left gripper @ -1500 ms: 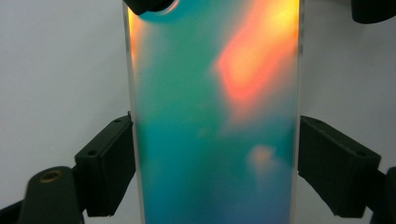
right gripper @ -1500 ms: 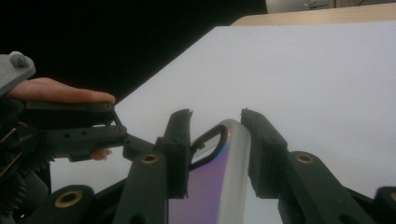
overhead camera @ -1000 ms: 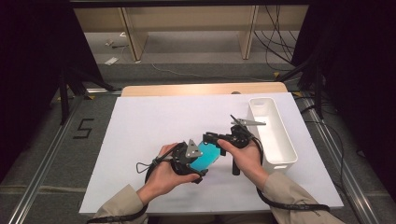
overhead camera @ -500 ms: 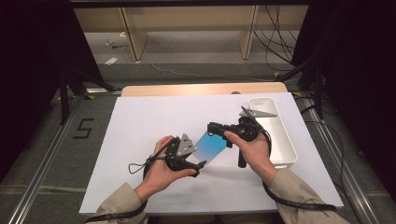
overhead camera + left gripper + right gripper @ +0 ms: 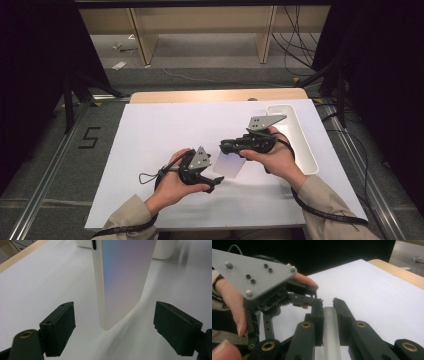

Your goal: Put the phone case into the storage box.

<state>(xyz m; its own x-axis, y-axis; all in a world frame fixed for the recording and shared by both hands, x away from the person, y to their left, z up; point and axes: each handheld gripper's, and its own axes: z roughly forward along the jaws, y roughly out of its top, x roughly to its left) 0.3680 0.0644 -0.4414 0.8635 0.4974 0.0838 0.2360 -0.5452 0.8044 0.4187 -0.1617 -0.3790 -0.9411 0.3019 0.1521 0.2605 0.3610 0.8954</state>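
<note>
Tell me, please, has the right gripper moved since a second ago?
Yes: the right gripper, shut on the phone, rose, nearing the white bin.

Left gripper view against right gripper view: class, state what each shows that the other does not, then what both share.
Left gripper view: the flat pale card hanging between the open left gripper, not touched by it, with a white tray behind. Right gripper view: the right gripper shut on the card's thin edge, the grey plate and a hand beyond. Both: the card and the white table.
</note>
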